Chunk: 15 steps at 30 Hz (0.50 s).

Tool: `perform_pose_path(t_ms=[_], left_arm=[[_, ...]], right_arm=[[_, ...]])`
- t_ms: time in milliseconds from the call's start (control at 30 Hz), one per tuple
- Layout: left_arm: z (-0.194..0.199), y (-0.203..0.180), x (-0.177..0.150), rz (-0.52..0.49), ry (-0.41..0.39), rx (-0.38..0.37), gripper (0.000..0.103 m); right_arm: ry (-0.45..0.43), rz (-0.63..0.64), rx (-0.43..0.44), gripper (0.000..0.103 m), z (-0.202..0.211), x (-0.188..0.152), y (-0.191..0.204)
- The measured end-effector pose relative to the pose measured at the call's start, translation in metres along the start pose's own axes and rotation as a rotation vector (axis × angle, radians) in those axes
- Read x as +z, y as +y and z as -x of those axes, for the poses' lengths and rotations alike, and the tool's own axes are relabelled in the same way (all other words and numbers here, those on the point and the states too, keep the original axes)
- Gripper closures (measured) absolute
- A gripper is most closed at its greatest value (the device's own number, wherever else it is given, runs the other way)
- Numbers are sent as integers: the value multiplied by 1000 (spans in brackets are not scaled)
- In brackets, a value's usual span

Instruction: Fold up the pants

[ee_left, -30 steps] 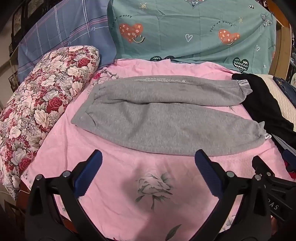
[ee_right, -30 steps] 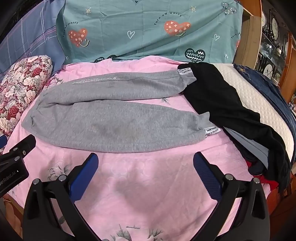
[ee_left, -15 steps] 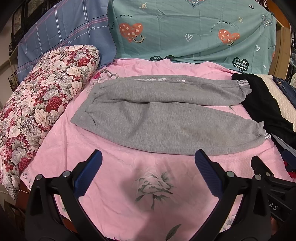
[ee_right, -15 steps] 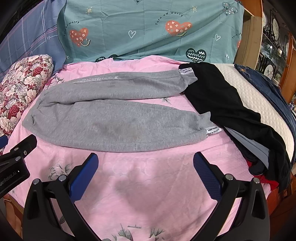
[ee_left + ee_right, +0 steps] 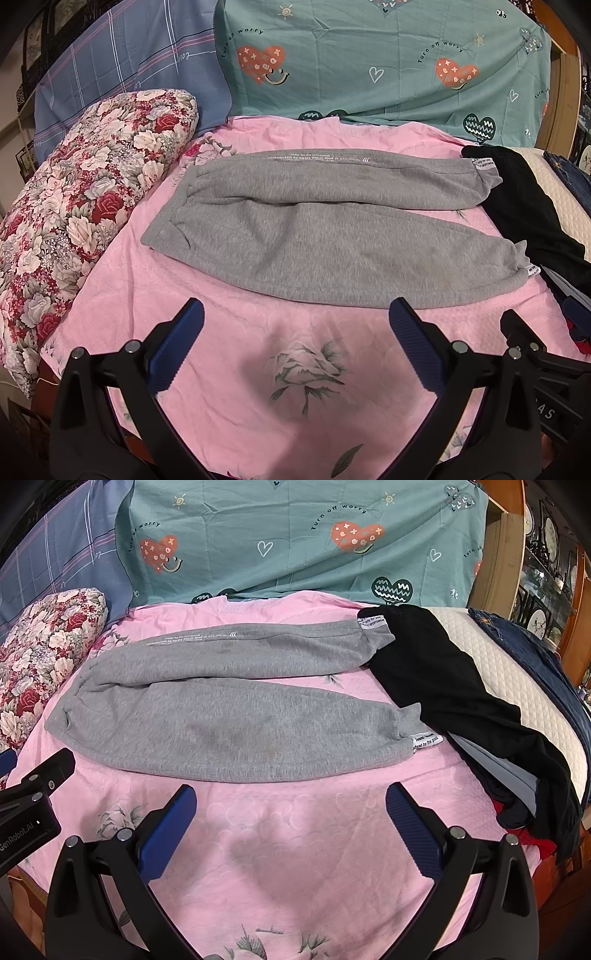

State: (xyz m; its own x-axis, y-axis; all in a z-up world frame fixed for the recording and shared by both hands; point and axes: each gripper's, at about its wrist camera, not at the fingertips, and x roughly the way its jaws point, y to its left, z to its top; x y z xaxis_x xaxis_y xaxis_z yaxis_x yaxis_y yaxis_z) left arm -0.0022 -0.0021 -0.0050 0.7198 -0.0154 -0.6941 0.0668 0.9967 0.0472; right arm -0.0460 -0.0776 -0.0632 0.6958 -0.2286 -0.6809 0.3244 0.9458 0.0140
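Grey sweatpants (image 5: 332,236) (image 5: 229,709) lie flat on the pink bedsheet (image 5: 258,350) (image 5: 295,849), waist at the left, both legs stretched to the right with white labels at the cuffs. The two legs lie side by side, slightly apart at the cuffs. My left gripper (image 5: 295,317) hovers open above the sheet, just short of the near leg's edge, nothing between its blue pads. Nothing is held by my right gripper (image 5: 291,797) either, which stands open in front of the near leg. In the right wrist view, part of the left gripper's body (image 5: 33,801) shows at the left edge.
A floral pillow (image 5: 74,214) lies left of the waist. A teal heart-print pillow (image 5: 388,62) and a blue plaid one (image 5: 129,74) stand behind. Black clothing (image 5: 461,701) is piled beside the cuffs, over a white quilted mat (image 5: 517,672), with jeans (image 5: 535,646) farther right.
Both views have shifted very slightly; the pants sit a touch lower in the right wrist view. Both grippers stay open and the pants have not moved.
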Motion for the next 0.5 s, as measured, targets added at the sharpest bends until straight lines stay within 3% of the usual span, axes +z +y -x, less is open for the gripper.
perform_pose_path(t_ms=[500], left_arm=[[0,1,0,0,1,-2,2]], right_arm=[[-1,0,0,1,0,0,1]])
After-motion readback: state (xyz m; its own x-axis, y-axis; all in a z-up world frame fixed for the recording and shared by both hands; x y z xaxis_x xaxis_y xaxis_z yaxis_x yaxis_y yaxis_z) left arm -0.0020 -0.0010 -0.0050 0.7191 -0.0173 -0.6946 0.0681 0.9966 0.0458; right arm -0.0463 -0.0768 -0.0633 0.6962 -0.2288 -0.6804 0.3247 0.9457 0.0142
